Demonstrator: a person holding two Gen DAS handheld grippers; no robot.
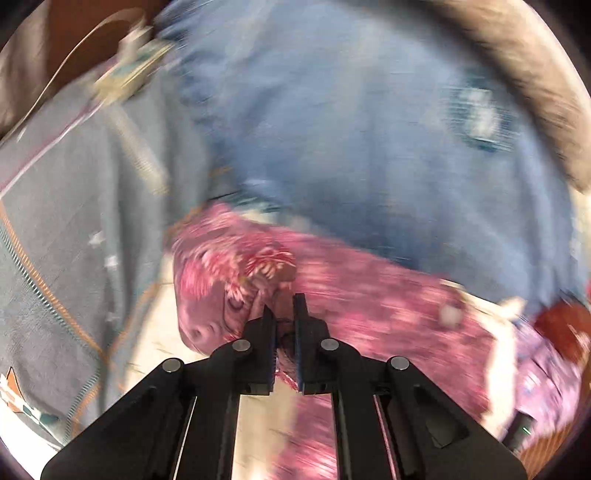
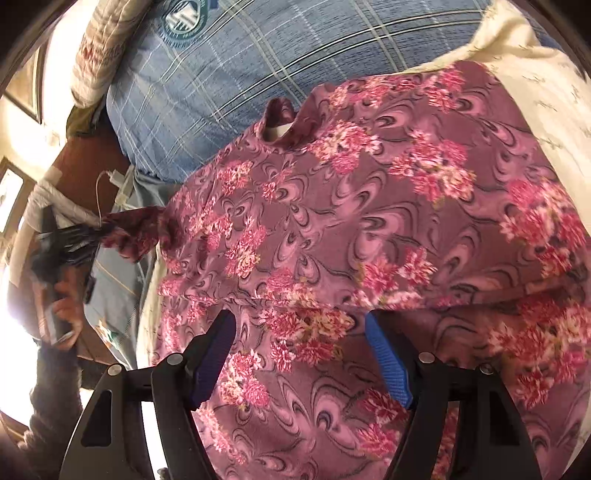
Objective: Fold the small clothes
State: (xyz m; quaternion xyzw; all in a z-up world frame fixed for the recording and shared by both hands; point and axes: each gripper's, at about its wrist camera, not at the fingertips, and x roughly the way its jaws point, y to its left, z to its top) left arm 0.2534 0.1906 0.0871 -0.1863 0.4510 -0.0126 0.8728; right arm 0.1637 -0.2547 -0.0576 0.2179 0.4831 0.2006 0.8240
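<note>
The left wrist view was smeared with motion blur, so most of it was hard to make out. Still, the left gripper [image 1: 284,306] had its two black fingers pressed together on a fold of the pink flowered garment [image 1: 236,280], with cloth bunched between the pads and trailing off to the right. Behind it lay a blue pillow [image 1: 351,129] and, to the left, a grey-blue blanket [image 1: 74,221] with white stars and an orange stripe; a brown furry shape crossed the top right corner, too blurred to name.

The right wrist view was sharp. The right gripper [image 2: 299,332] hung with its blue-padded fingers [image 2: 214,354] spread wide apart over the garment [image 2: 369,206], pinching nothing; whether the tips touched the cloth could not be told. The garment lay spread across a cream sheet [image 2: 546,85], its neck opening toward the blue checked pillow [image 2: 258,66] at the far edge of the bed. One sleeve was pulled out to the left edge, where the left gripper [image 2: 79,236] held its end, blurred and partly cut by glare. A hand [image 2: 68,295] showed below it. A round dark green emblem [image 2: 184,18] on the pillow carried lettering too small to read. A white cable [image 2: 101,184] ran down beside the bed
</note>
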